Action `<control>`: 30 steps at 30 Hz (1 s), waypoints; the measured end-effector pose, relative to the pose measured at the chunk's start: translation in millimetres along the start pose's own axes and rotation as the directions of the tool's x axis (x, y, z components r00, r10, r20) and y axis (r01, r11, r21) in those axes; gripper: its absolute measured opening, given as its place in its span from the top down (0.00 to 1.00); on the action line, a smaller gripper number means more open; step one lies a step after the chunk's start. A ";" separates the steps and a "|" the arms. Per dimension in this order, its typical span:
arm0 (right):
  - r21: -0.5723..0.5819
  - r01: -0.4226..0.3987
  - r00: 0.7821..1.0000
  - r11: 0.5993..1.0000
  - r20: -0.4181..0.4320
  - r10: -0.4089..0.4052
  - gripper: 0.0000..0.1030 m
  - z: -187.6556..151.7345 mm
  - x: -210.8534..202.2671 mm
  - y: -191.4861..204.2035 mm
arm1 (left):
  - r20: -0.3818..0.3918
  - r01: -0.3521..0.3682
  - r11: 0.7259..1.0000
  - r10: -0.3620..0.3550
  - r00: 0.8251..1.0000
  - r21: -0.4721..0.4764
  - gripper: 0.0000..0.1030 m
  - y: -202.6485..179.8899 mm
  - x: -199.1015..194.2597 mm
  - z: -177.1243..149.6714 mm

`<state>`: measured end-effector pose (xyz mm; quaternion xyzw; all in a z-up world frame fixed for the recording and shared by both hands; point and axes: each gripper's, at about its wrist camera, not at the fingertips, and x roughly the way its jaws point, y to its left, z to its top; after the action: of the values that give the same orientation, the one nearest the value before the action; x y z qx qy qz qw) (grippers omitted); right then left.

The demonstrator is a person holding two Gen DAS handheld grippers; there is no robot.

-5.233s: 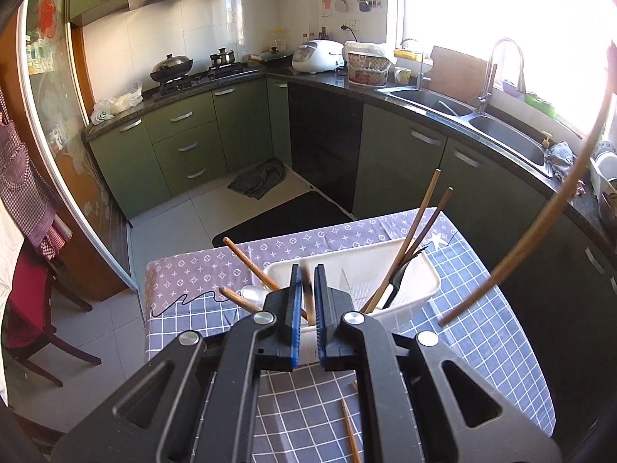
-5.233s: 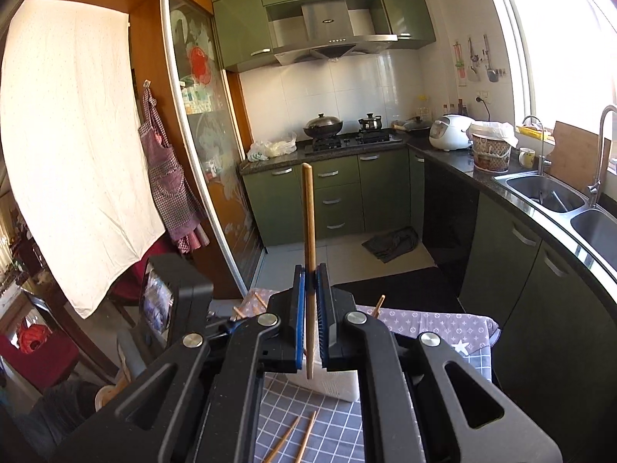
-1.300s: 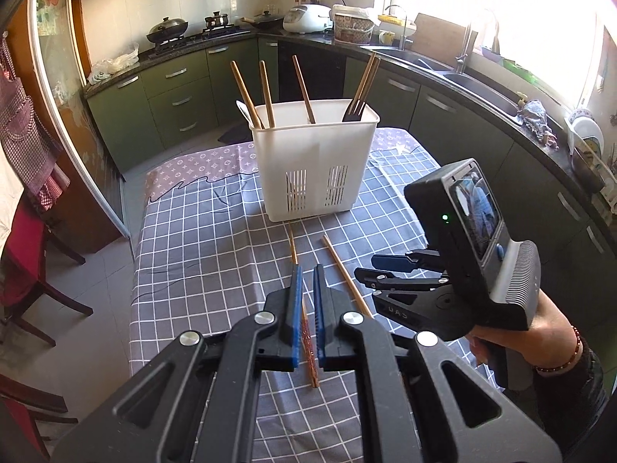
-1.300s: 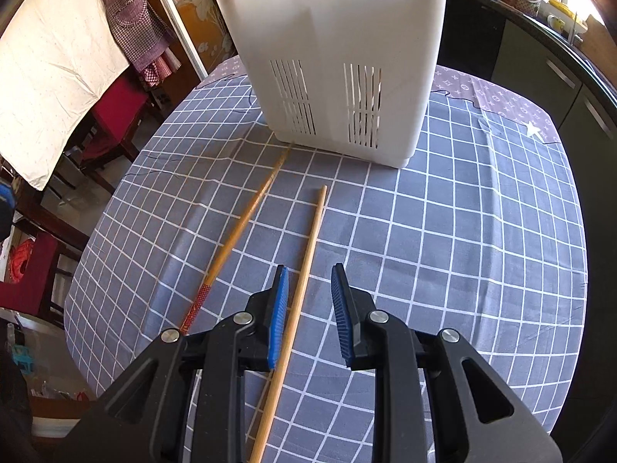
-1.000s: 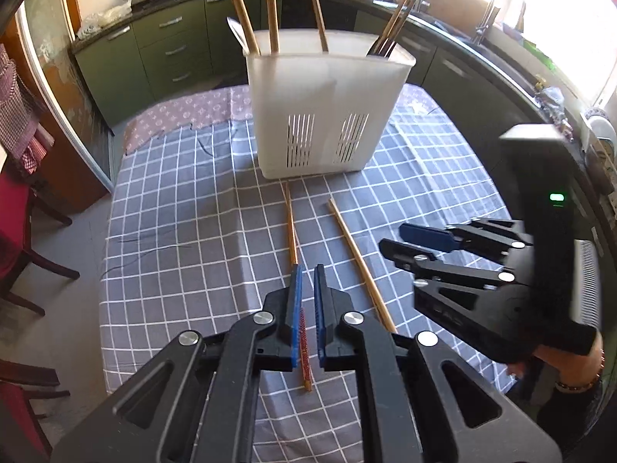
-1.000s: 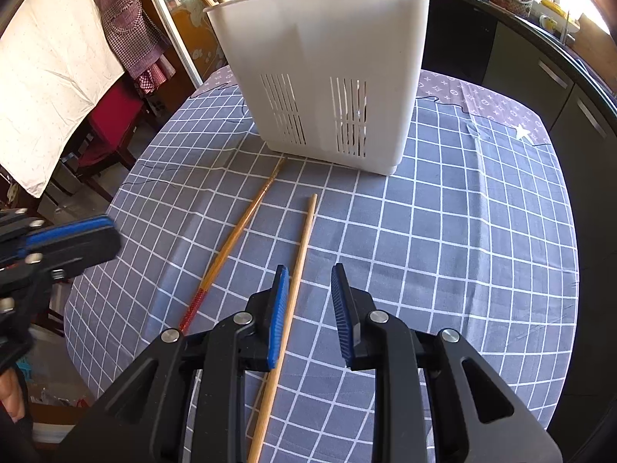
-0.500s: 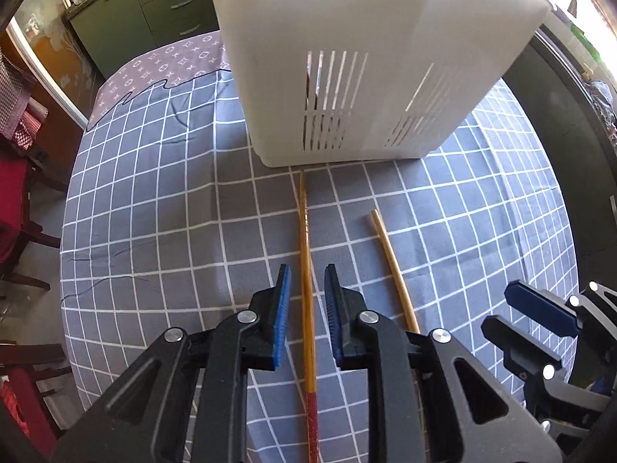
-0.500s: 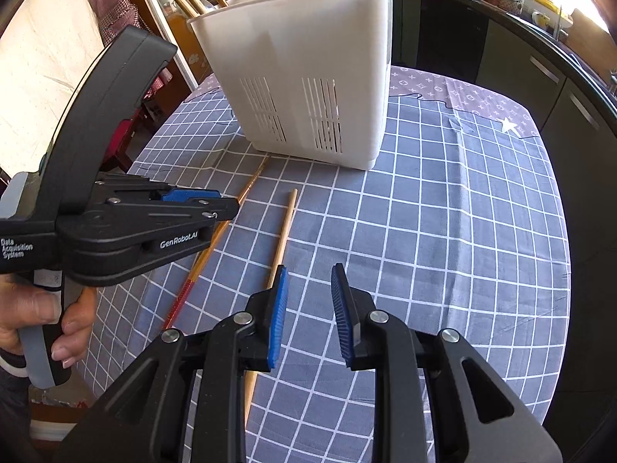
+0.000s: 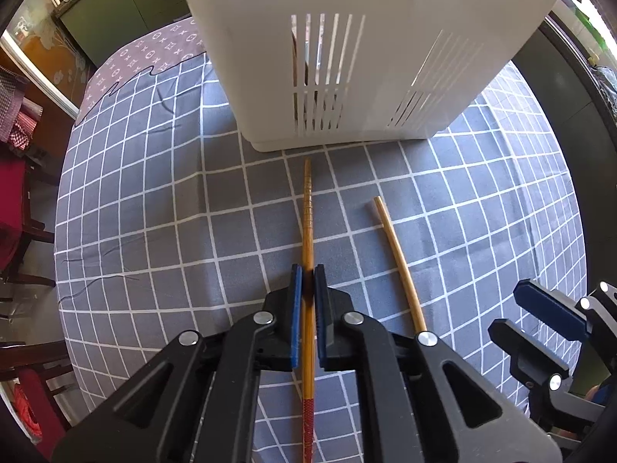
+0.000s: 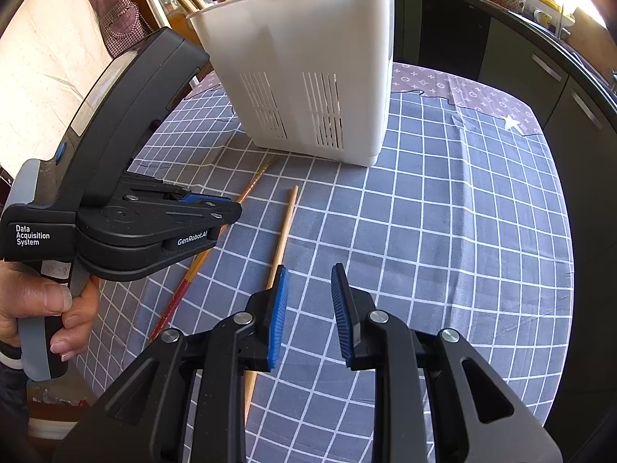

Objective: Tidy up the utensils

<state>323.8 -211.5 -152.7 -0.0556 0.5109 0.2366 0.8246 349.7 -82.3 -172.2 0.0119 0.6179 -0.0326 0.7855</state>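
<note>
A white slotted utensil holder (image 9: 347, 58) stands on the checked tablecloth, with several chopsticks upright in it (image 10: 308, 58). Two chopsticks lie in front of it. My left gripper (image 9: 305, 281) is shut on the red-ended chopstick (image 9: 307, 208), which still lies along the cloth. In the right wrist view the left gripper (image 10: 227, 208) covers the middle of that chopstick (image 10: 254, 181). The plain chopstick (image 9: 397, 258) lies to the right of it. My right gripper (image 10: 308, 293) is open and empty, just right of the plain chopstick (image 10: 285, 223), above the cloth.
The table (image 10: 462, 231) has a grey checked cloth and its right edge drops toward dark cabinets (image 10: 559, 88). Red chairs (image 9: 19, 193) stand at the left. The right gripper (image 9: 547, 332) shows low right in the left wrist view.
My left gripper has dropped low toward the holder and closed its jaws on the red-ended chopstick. The right gripper has stayed open and pulled slightly right of the plain chopstick.
</note>
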 end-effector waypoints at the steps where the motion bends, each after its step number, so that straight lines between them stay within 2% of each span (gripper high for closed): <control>1: -0.002 0.001 1.000 1.000 -0.001 -0.001 0.77 0.0 0.1 0.7 | 0.011 0.008 1.000 -0.008 1.000 -0.002 0.94 1.4 -4.1 -1.5; 6: -0.005 -0.003 1.000 1.000 -0.013 0.003 0.77 3.0 3.1 4.3 | 0.127 0.019 1.000 -0.020 0.992 0.011 0.94 8.5 -49.7 -28.8; 14: -0.026 -0.001 0.994 1.000 -0.110 -0.002 0.77 20.2 35.1 18.0 | 0.293 0.025 0.998 -0.039 0.955 0.050 0.94 14.0 -122.7 -72.8; 19: -0.040 0.030 0.989 0.999 -0.146 -0.035 0.77 26.4 51.6 24.5 | 0.349 0.032 0.998 -0.050 0.936 0.059 0.94 20.1 -143.8 -93.8; 24: -0.062 0.044 0.984 0.997 -0.171 -0.054 0.77 32.3 63.2 35.4 | 0.417 0.019 0.998 -0.045 0.908 0.064 0.94 23.0 -159.3 -109.7; 30: -0.069 0.070 0.979 0.995 -0.185 -0.082 0.79 35.5 75.8 41.8 | 0.438 0.018 0.997 -0.050 0.898 0.076 0.94 22.5 -164.7 -121.0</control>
<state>361.8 -137.5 -195.5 -0.1228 0.5760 0.2146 0.7792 195.3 -46.8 -41.3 0.0210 0.4234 -0.0699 0.9030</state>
